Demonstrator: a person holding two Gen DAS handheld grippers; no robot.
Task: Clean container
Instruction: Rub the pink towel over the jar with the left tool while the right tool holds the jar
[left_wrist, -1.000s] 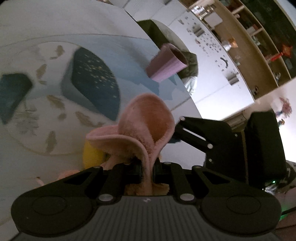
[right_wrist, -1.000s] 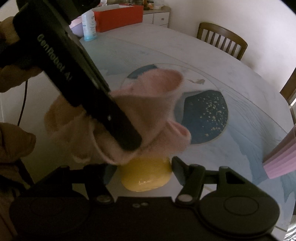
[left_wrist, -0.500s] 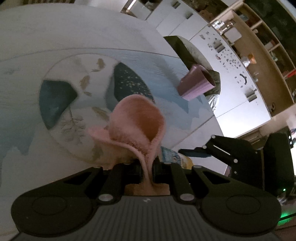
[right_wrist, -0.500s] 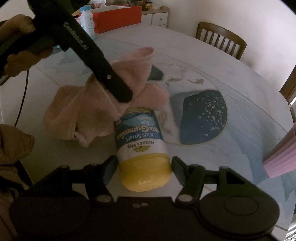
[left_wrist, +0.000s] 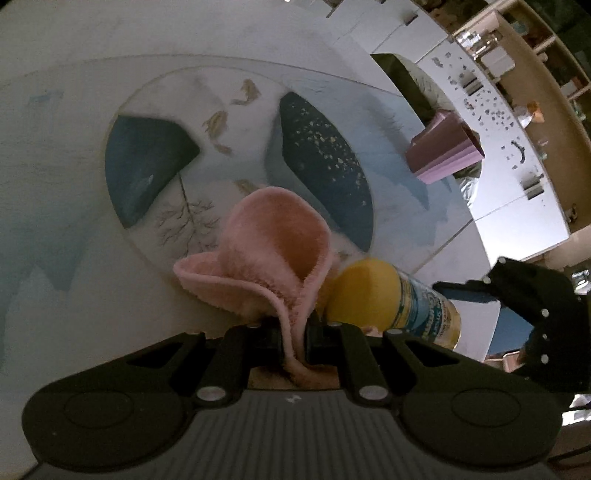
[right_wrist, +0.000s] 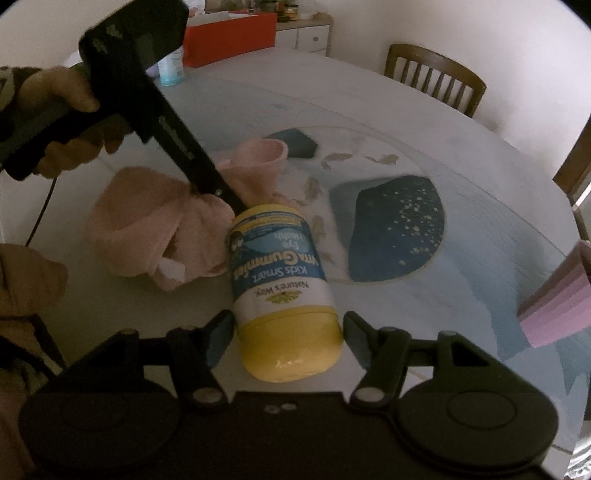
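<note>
A gummies bottle (right_wrist: 279, 273) with a yellow cap and a blue and white label lies level, cap toward the right wrist camera. My right gripper (right_wrist: 288, 328) is shut on its cap, one finger on each side. The left gripper (right_wrist: 227, 195), held by a hand (right_wrist: 62, 107), is shut on a pink cloth (right_wrist: 155, 232) that touches the bottle's far left end and sags onto the table. In the left wrist view the cloth (left_wrist: 273, 251) folds up out of the left gripper (left_wrist: 297, 326), and the bottle (left_wrist: 391, 299) shows just to its right.
The round table (right_wrist: 369, 110) has a painted glass top. A pink ribbed cup (right_wrist: 554, 302) stands at the right edge. A red box (right_wrist: 229, 40) and a small white bottle (right_wrist: 171, 68) sit at the far left. Wooden chairs (right_wrist: 432, 74) stand behind.
The left gripper has drawn the pink cloth off the bottle, back and to the left, down toward the table. The bottle's label is now uncovered. The right gripper has held still.
</note>
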